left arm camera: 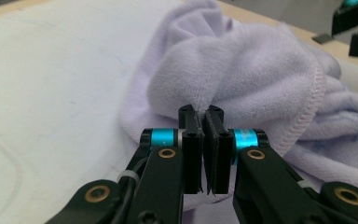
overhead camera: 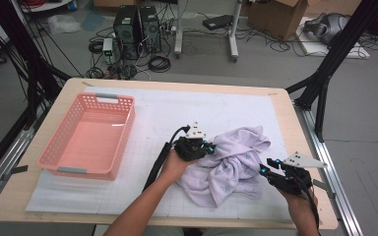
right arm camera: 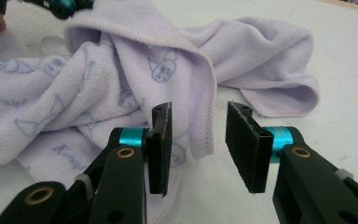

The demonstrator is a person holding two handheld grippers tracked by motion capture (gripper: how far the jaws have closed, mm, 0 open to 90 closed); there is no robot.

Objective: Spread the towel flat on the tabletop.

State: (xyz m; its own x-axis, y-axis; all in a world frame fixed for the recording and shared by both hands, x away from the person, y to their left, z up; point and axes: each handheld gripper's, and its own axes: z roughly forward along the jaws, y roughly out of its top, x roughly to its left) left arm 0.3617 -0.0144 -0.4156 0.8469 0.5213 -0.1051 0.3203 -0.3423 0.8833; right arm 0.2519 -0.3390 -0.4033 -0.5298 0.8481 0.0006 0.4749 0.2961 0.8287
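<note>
Here the lilac towel is lying crumpled on the worktop, its folds hiding much of its cartoon print; blue script near one hem is cut off and unreadable. The left gripper is pinching a towel fold; the right gripper is hovering, fingers apart, at its hem.

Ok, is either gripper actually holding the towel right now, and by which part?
The left gripper is shut on a bunched fold of the lilac towel at its left side. The right gripper is open, with a hemmed edge between its jaws, unpinched.
</note>
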